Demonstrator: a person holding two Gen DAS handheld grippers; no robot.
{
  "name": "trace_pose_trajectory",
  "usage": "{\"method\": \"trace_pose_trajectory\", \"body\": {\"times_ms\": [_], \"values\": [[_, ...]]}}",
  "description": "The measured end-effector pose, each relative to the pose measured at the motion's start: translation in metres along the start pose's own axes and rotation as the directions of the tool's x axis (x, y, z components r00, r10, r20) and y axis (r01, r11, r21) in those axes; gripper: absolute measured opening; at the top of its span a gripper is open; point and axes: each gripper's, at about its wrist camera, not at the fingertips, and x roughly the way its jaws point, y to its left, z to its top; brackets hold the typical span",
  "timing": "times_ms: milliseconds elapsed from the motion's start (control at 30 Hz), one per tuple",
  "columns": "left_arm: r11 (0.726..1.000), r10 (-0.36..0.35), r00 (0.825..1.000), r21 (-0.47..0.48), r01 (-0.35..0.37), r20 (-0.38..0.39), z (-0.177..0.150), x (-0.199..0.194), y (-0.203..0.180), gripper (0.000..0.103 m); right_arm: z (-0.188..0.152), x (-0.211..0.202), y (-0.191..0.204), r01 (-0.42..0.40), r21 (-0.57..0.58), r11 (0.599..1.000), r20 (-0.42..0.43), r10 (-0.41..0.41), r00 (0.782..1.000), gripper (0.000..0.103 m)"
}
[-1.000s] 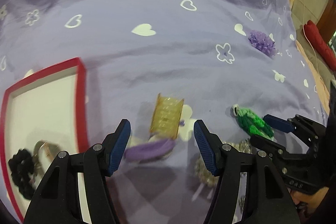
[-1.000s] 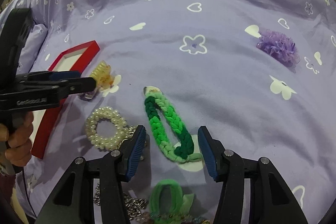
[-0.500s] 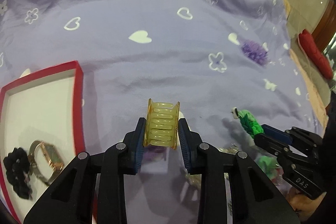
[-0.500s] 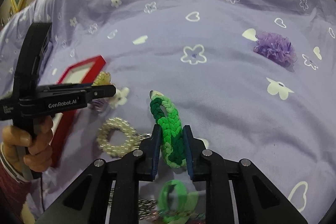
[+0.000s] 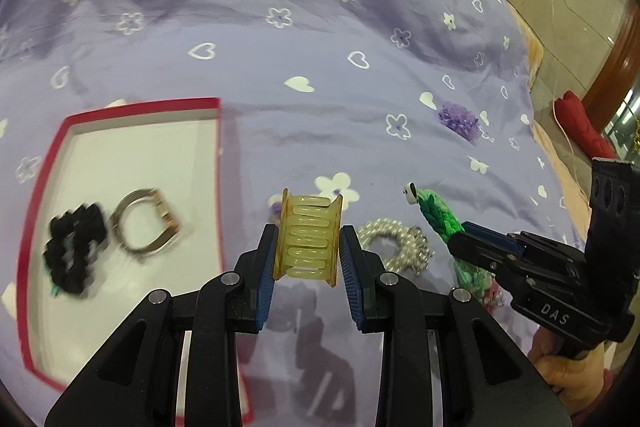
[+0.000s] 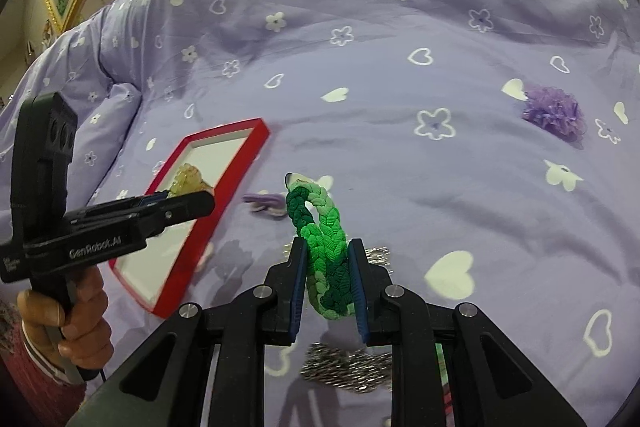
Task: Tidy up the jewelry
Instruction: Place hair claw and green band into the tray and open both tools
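My left gripper [image 5: 308,247] is shut on a yellow hair claw clip [image 5: 307,238] and holds it above the purple bedspread, just right of the red-rimmed white tray [image 5: 218,163]. The tray holds a black scrunchie [image 5: 74,243] and a metal bracelet [image 5: 146,223]. My right gripper [image 6: 327,277] is shut on a green braided hair tie [image 6: 322,239], lifted off the bed. The tie also shows in the left wrist view [image 5: 438,215]. The left gripper with the clip [image 6: 188,181] shows over the tray [image 6: 240,171] in the right wrist view.
A pearl bracelet [image 5: 390,247] lies on the bed between the grippers. A small purple hair tie [image 6: 266,203] lies near the tray. A purple pom scrunchie [image 6: 554,113] sits far right. Silver chains [image 6: 348,367] lie below my right gripper. The bed's edge and floor are at right.
Both grippers closed on their items a second ago and have since lifted them. The left gripper has moved the clip left toward the tray; the right has raised the green tie.
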Motion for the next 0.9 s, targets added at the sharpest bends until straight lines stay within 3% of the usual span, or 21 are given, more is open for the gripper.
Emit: {"method": "trace_pose_trajectory", "body": {"times_ms": [467, 900], "values": [[0.993, 0.051, 0.998, -0.105, -0.047, 0.041, -0.042, -0.045, 0.047, 0.028, -0.007, 0.007, 0.057, -0.073, -0.061, 0.995, -0.022, 0.072, 0.997, 0.02], [0.97, 0.135, 0.989, -0.209, -0.122, 0.051, -0.063, -0.074, 0.11, 0.028, -0.009, 0.028, 0.112, -0.151, -0.117, 0.982, -0.064, 0.144, 0.987, 0.02]]}}
